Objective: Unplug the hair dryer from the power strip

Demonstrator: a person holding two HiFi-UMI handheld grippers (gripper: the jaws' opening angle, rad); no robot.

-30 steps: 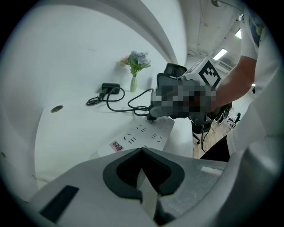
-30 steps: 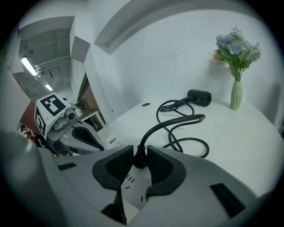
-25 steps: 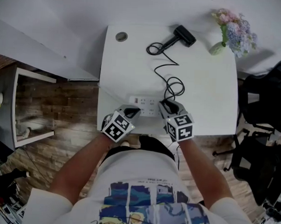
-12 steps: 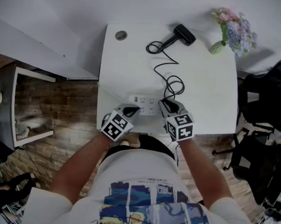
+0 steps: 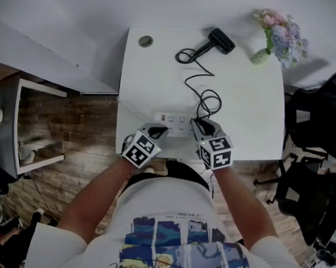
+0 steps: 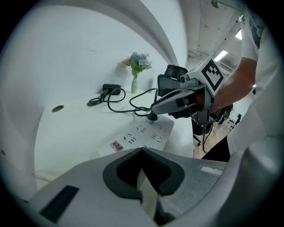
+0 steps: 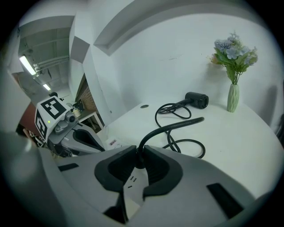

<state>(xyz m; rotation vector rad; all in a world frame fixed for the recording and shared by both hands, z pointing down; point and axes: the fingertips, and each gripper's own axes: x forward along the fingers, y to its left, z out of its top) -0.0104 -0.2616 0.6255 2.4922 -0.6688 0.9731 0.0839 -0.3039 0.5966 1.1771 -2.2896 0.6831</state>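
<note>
White desk [image 5: 252, 106], wood-plank floor [image 5: 73, 132], black office chairs [image 5: 315, 126], white wall [image 7: 168, 57]

Left gripper [image 5: 160, 129] angled down, jaws together, right gripper [image 5: 200, 125] jaws just closing on plug [image 7: 140, 158]

The power strip [image 5: 177, 124] lies at the near edge of the table [image 5: 247, 112], and the hair dryer [image 5: 219, 41] lies at the far edge, right of centre. A vase of flowers [image 5: 278, 38] stands to the right of the hair dryer, at the far right corner. The cord [image 5: 206, 82] runs in loops from the hair dryer to the right end of the power strip, and office chairs [image 5: 315, 126] stand on the floor beside the table's right side.
</note>
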